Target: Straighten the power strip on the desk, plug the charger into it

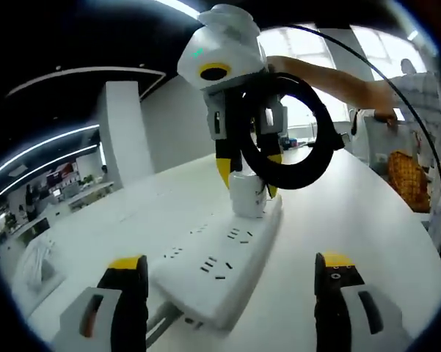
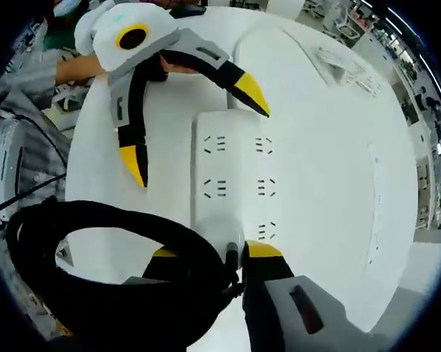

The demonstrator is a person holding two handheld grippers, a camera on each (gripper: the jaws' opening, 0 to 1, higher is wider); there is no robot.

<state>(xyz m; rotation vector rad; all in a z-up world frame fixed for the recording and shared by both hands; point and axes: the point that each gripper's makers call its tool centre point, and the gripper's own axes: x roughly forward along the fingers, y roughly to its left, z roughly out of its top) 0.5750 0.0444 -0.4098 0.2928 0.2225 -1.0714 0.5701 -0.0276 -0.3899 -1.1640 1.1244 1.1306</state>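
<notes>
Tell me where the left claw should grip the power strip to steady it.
Grip the near end of the strip, across its narrow width, coming in level along the desk. The left claw already straddles that end, open. The far end is taken by the charger in the right claw.

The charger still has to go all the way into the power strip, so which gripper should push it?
Right, probably. The right gripper is shut on the charger atop the power strip. The left gripper is open around the strip's other end.

A person's bare forearm [image 1: 337,77] reaches across near the far edge of the white desk [image 1: 367,213]. Behind stand a white pillar [image 1: 121,132] and bright windows [image 1: 381,44].
</notes>
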